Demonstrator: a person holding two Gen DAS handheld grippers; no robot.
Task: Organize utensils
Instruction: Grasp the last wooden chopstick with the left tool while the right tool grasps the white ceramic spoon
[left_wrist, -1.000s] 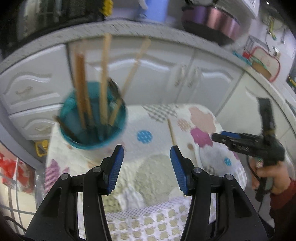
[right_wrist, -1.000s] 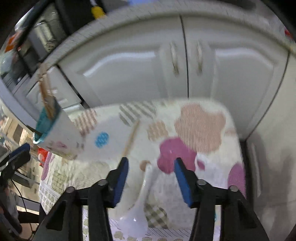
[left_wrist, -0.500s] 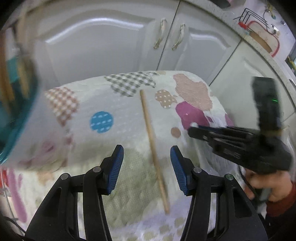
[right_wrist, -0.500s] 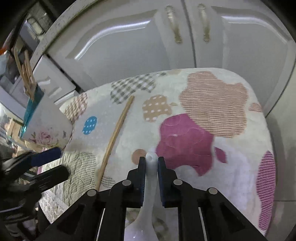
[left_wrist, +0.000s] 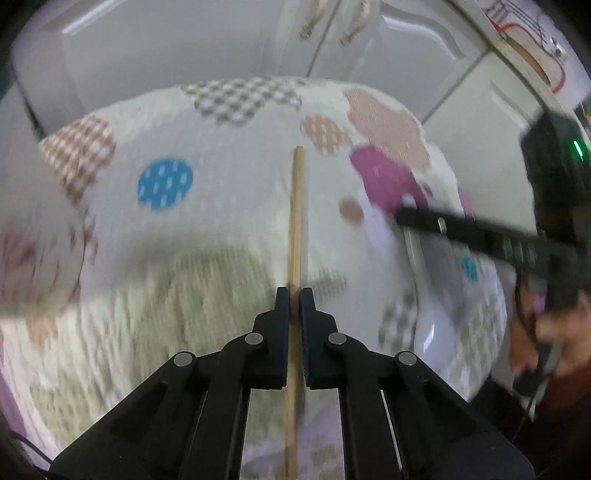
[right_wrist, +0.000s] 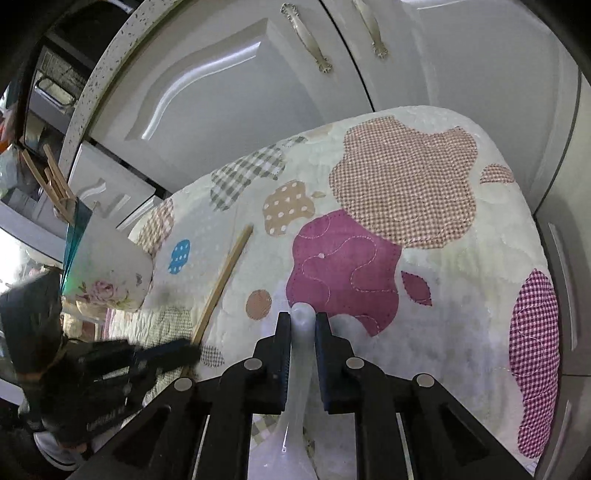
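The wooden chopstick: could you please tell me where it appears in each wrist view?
Left wrist: chopstick runs vertically at centre, between the shut left gripper.
Right wrist: chopstick lies diagonally left of centre, beside the cup.
Shared landmark: the blue dotted patch.

1. Wooden chopstick (left_wrist: 295, 229): near end runs off the bottom edge, partly masked between the fingers of the left hand-held gripper (left_wrist: 294, 295).
2. White spoon (right_wrist: 295, 424): bowl cut off at the bottom edge, below the right hand-held gripper (right_wrist: 302, 321).
3. Utensil cup (right_wrist: 107, 273): a motion-blurred smear in the left wrist view; contents indistinct.
4. Left hand-held gripper in the right wrist view: blurred.
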